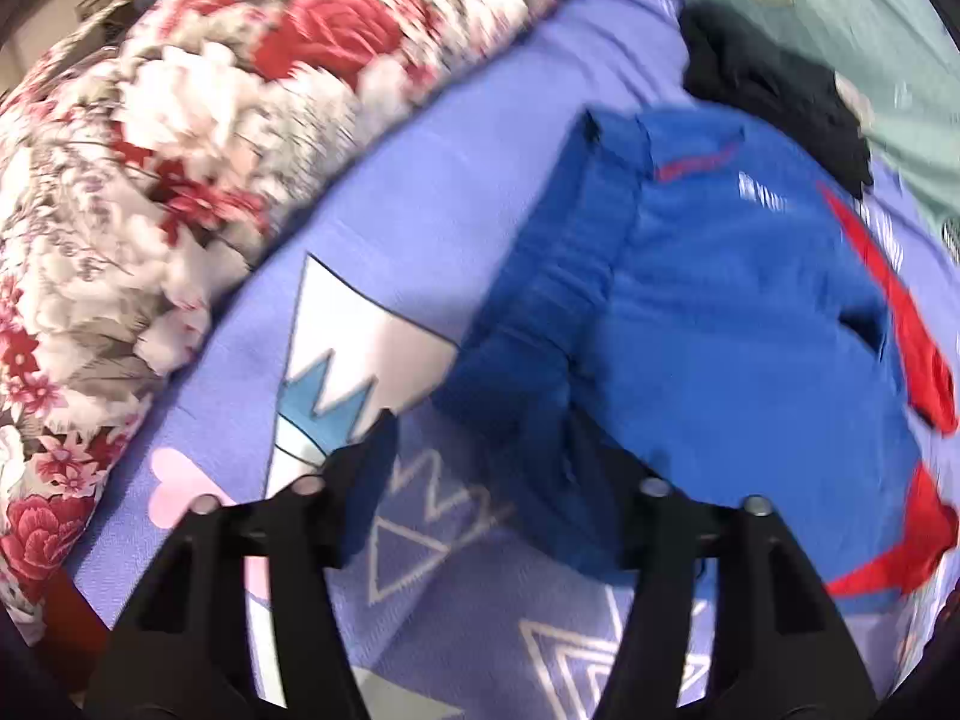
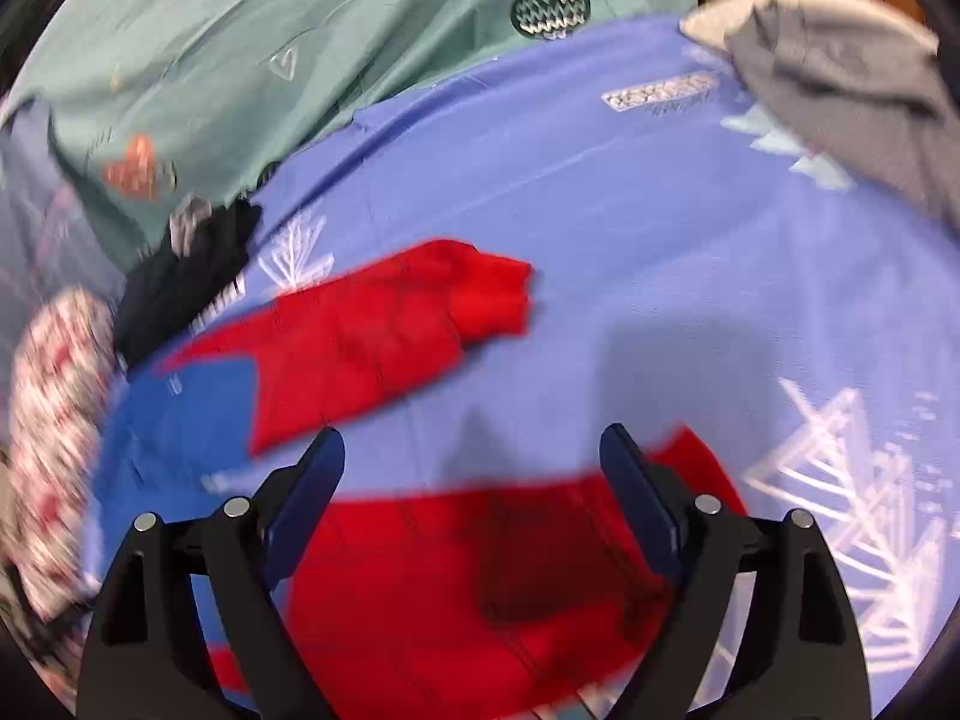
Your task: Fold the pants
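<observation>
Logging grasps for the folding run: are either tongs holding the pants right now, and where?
Nothing is held. The left tongs and right tongs are both open above the pants.

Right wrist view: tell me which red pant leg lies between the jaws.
The near red leg, spread low in the view between the open right gripper jaws. The other red leg stretches farther off, toward the black garment.

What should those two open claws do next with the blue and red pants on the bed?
Probably lower and close: both are open and hold nothing. The left gripper hovers at the blue waist end of the pants, the right gripper over a red leg. The legs lie apart on the purple sheet, so nothing is folded yet.
</observation>
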### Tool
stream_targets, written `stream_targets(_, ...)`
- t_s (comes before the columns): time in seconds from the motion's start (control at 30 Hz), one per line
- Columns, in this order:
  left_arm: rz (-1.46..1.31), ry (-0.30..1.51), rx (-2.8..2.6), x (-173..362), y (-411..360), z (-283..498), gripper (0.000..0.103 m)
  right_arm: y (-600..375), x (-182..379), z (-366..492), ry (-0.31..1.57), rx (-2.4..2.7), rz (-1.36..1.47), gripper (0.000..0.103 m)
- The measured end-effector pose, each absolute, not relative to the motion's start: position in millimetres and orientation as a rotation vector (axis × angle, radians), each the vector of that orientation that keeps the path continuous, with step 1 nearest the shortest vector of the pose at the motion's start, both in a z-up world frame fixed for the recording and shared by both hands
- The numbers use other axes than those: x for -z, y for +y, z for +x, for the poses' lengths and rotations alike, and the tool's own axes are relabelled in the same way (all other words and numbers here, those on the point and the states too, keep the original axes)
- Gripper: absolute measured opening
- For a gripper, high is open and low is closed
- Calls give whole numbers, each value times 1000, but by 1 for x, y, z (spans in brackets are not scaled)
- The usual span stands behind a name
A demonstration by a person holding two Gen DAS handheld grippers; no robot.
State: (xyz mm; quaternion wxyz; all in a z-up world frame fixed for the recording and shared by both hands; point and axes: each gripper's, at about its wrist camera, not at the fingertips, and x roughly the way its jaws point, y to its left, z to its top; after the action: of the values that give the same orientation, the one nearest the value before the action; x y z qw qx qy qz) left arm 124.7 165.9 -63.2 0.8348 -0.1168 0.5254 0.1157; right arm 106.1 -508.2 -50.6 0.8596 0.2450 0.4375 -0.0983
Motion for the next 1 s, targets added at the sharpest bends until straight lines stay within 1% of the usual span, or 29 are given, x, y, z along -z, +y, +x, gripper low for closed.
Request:
stream_targets(0.07, -258, 1047, -261, 49, 169, 123, 76, -515, 61, 130, 964, 161, 603, 87)
stream_targets(0.17, -273, 984, -234, 32, 167, 126, 79, -515, 82, 163, 1037, 109, 698, 87)
stream_targets(0.2, -270, 966, -226, 27, 164, 129, 80, -515, 87, 169, 1047, 104, 725, 85)
stream_targets(0.27, -256, 937, -202, 23, 156, 138, 82, -514, 96, 185, 1050, 84, 780, 75)
stream_targets(0.3, -240, 929, -188, 23, 148, 144, 82, -513, 99, 193, 1054, 93, 778, 61)
stream_targets(0.33, -219, 924, -173, 23, 141, 149, 82, -511, 100, 197, 1057, 104, 761, 54)
stream_targets(0.4, -180, 924, -140, 25, 127, 156, 82, -509, 91, 210, 1028, 151, 633, 15)
stream_targets(0.43, -163, 926, -126, 27, 120, 162, 82, -510, 82, 214, 999, 186, 564, 13)
stream_targets(0.53, -121, 924, -94, 29, 109, 167, 82, -512, 54, 229, 890, 286, 347, 12)
stream_targets(0.57, -114, 923, -89, 29, 107, 169, 82, -511, 51, 235, 882, 289, 298, 13)
stream_targets(0.6, -105, 921, -88, 31, 106, 173, 82, -511, 54, 243, 916, 294, 253, 15)
stream_targets(0.63, -91, 921, -96, 33, 105, 176, 82, -510, 68, 256, 1015, 307, 196, 19)
stream_targets(0.67, -72, 921, -108, 35, 105, 182, 82, -509, 80, 263, 1096, 327, 142, 31)
stream_targets(0.7, -59, 923, -110, 36, 105, 184, 82, -506, 93, 269, 1184, 383, 38, 53)
stream_targets(0.73, -43, 929, -112, 36, 106, 189, 82, -505, 91, 266, 1164, 417, -18, 60)
stream_targets(0.8, -16, 928, -117, 35, 113, 198, 82, -502, 77, 260, 1084, 488, -88, 63)
stream_targets(0.87, -8, 924, -118, 32, 118, 208, 83, -504, 59, 254, 967, 488, -42, 77)
stream_targets(0.9, -15, 920, -112, 30, 122, 216, 83, -506, 54, 254, 923, 457, -13, 92)
stream_targets(0.93, -22, 917, -108, 29, 125, 221, 84, -508, 53, 257, 922, 444, -12, 94)
stream_targets(1.0, -32, 924, -120, 26, 131, 234, 84, -516, 57, 269, 937, 423, -21, 94)
